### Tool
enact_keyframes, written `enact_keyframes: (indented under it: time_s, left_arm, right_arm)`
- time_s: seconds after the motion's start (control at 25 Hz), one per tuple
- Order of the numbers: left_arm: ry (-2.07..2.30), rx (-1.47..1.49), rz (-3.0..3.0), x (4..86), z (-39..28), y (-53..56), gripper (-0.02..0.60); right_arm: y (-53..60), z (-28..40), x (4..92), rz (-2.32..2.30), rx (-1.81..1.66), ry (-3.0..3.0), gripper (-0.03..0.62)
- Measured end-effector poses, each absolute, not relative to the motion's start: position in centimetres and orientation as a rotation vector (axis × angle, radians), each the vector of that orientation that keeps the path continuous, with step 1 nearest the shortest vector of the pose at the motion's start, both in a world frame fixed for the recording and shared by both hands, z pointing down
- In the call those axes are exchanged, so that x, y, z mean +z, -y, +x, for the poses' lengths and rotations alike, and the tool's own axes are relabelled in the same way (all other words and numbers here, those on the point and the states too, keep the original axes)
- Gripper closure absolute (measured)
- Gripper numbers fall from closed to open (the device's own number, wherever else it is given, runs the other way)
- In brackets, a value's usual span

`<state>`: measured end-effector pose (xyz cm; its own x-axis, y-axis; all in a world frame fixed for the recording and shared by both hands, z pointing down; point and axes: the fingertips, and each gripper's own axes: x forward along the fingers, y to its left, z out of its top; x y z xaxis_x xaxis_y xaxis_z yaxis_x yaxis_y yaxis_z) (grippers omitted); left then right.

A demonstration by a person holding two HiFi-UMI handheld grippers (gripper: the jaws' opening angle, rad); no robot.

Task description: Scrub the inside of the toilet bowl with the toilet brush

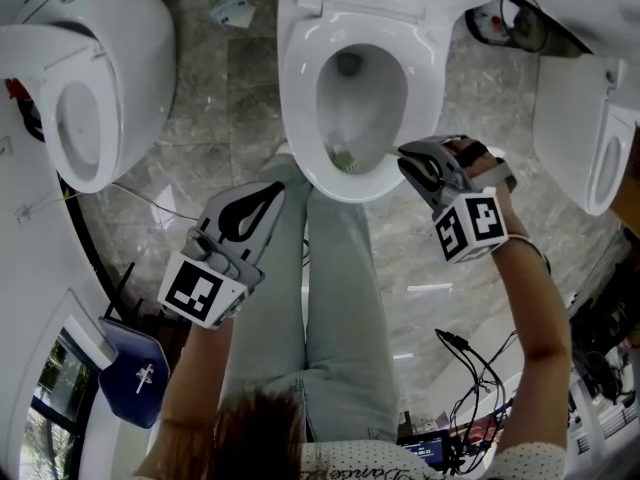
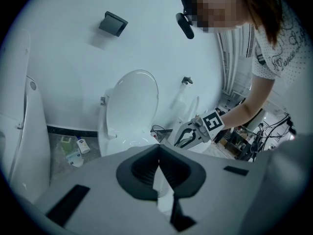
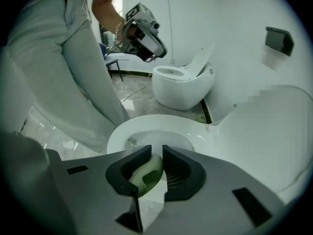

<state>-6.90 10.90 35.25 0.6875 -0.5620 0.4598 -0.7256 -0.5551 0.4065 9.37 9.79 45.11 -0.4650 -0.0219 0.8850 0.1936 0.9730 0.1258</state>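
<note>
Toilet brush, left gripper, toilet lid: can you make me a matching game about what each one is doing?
Things:
1. toilet brush
2. left gripper
3. toilet lid

States:
A. tipped up, open
B. fingers shut, holding nothing
C. held by the right gripper

Pairs: 1-C, 2-B, 3-A

Toilet bowl (image 1: 298, 88) glossy white ceramic; floor (image 1: 215, 98) polished veined stone; trousers (image 1: 340, 298) pale matt cloth.
</note>
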Motion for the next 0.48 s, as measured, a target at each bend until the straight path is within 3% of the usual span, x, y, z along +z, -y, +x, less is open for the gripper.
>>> enact_keyframes:
  time_s: [0.48]
  left_arm:
    - [1.005,0.367,2.3,34.9,-7.9,-11.3,0.578]
  right_arm:
    - [-8.6,10.0,45.7,-0.463,-0.678,1.796,0.517]
